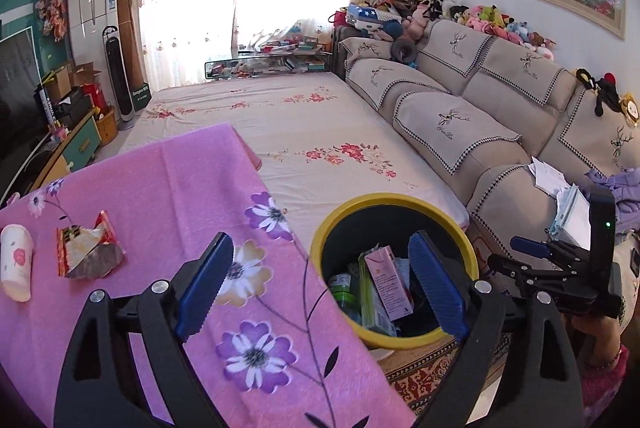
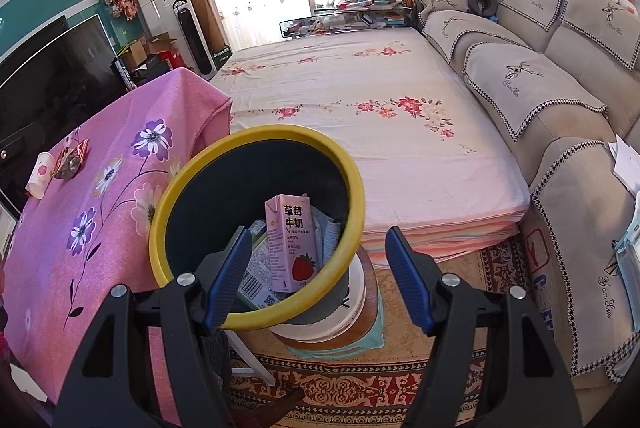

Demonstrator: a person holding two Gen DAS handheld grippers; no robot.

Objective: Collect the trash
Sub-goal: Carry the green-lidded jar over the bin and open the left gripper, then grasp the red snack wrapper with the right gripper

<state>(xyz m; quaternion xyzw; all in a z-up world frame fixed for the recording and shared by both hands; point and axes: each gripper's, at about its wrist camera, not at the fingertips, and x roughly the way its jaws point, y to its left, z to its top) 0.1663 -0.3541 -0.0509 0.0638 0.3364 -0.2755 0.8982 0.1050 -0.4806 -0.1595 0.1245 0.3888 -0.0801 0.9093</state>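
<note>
Sunlit curtains fill the top of both views, above a flowered bed and a beige sofa at the right. At lower left a bench under a pink floral cloth [image 1: 168, 228] carries the trash yet to be collected: a paper cup [image 1: 16, 262] on its side and, just beside it, a crumpled red wrapper [image 1: 88, 248]. Right of the bench stands a yellow-rimmed bin [image 2: 256, 236] that already holds a pink strawberry milk carton [image 2: 292, 244] and other packaging, so part of the job looks done.

Low in its own view, the left gripper [image 1: 324, 288] spreads its jaws wide with nothing between them, one over the cloth, one over the bin. The right gripper [image 2: 316, 276] hangs over the bin rim, jaws partly open and empty. Judging by this, cup and wrapper remain.
</note>
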